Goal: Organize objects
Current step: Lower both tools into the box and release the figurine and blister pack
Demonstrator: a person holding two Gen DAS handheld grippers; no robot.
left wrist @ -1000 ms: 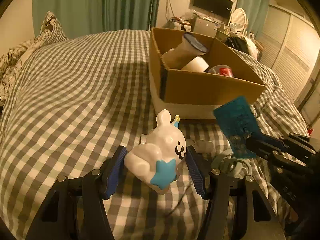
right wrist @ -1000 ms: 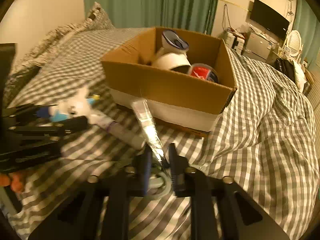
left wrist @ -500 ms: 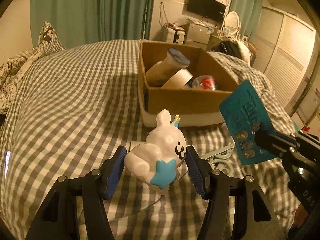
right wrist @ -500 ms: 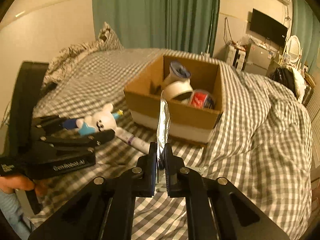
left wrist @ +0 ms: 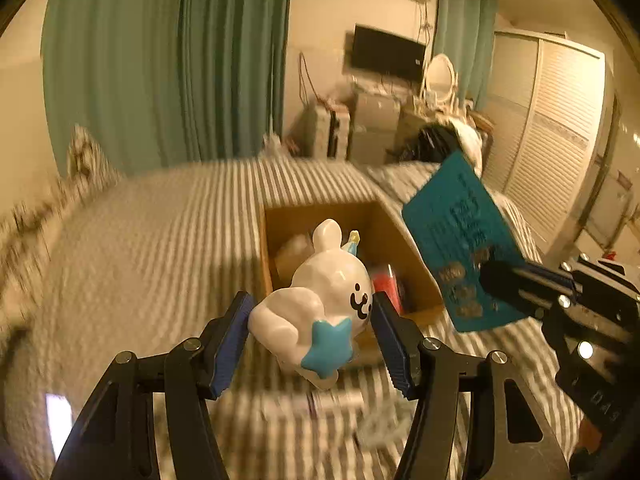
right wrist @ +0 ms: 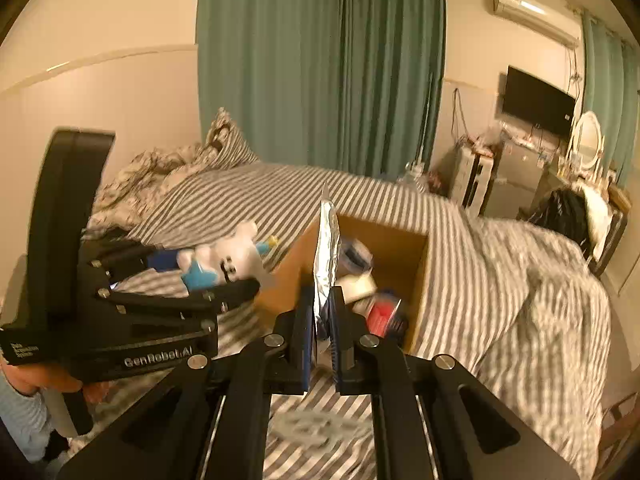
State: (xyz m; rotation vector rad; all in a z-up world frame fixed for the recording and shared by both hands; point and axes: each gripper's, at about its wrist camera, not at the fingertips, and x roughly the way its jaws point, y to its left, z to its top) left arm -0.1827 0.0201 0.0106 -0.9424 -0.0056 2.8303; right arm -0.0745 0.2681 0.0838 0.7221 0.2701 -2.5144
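Holding a white bunny figurine (left wrist: 320,300) in my left tongs (left wrist: 312,332), above the near edge of the cardboard box (left wrist: 404,240) on the bed (left wrist: 160,240); my right tongs (right wrist: 322,320) pinch a teal foil packet (left wrist: 460,252) just right of it.

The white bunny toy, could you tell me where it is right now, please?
The white bunny toy is clamped in the left tongs, held in the air just before the cardboard box on the bed, left of the teal packet.

Glossy ceramic-looking rabbit figurine (left wrist: 320,304), crinkled foil sachet (right wrist: 326,252), matt cardboard box (right wrist: 412,280).
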